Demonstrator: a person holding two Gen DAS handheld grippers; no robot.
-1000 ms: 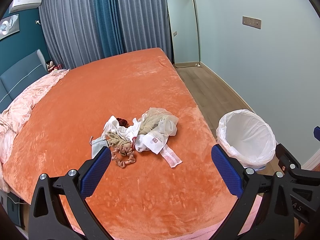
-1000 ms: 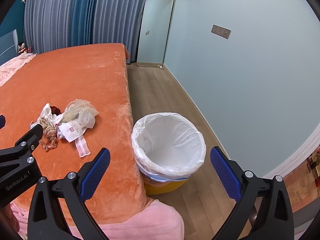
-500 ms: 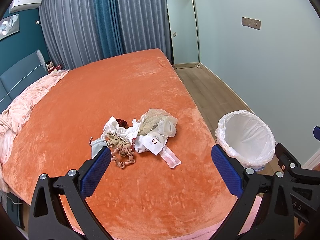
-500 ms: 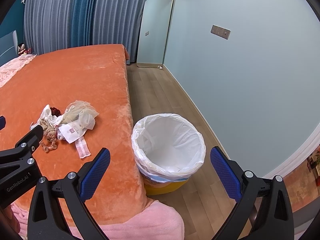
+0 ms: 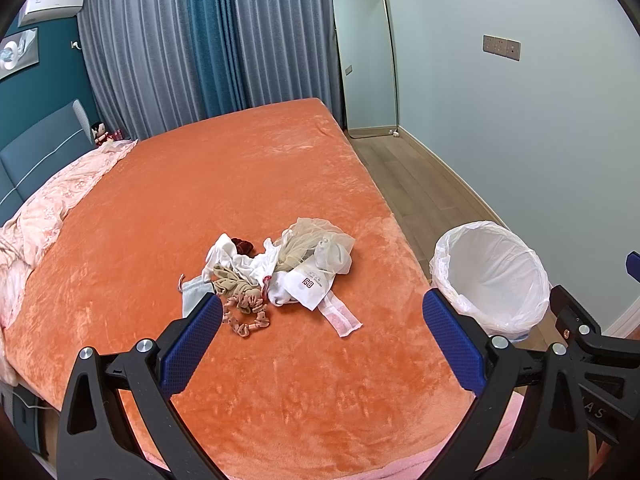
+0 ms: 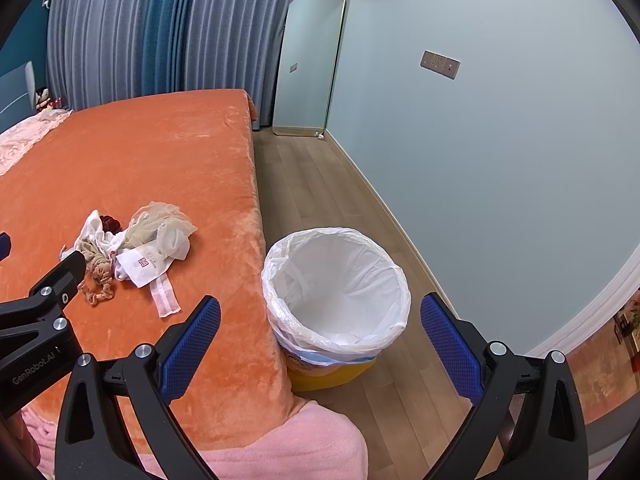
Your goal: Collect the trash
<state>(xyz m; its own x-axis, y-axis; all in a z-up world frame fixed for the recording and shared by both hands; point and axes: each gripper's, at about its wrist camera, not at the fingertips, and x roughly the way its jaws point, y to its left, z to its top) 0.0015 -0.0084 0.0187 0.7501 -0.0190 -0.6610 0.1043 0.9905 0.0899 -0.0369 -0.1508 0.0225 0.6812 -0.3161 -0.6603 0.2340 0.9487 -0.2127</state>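
A pile of trash [image 5: 276, 272] lies on the orange bed [image 5: 240, 184]: white wrappers, a mesh bag, a tan scrunchie [image 5: 246, 314] and a white strip [image 5: 340, 316]. It also shows in the right wrist view [image 6: 136, 256]. A yellow bin with a white liner [image 6: 336, 292] stands on the floor beside the bed; it also shows in the left wrist view [image 5: 490, 276]. My left gripper [image 5: 322, 344] is open and empty, above the bed just short of the pile. My right gripper [image 6: 320, 344] is open and empty, above the bin's near edge.
A pink blanket [image 6: 280, 444] hangs over the bed's near corner. A pink quilt [image 5: 44, 216] lies at the bed's left. A mirror [image 6: 308, 60] leans on the far wall. Wood floor [image 6: 320, 184] runs between bed and wall.
Both grippers have drifted very slightly; the pile and the bin sit a touch lower in view. Both stay open and empty.
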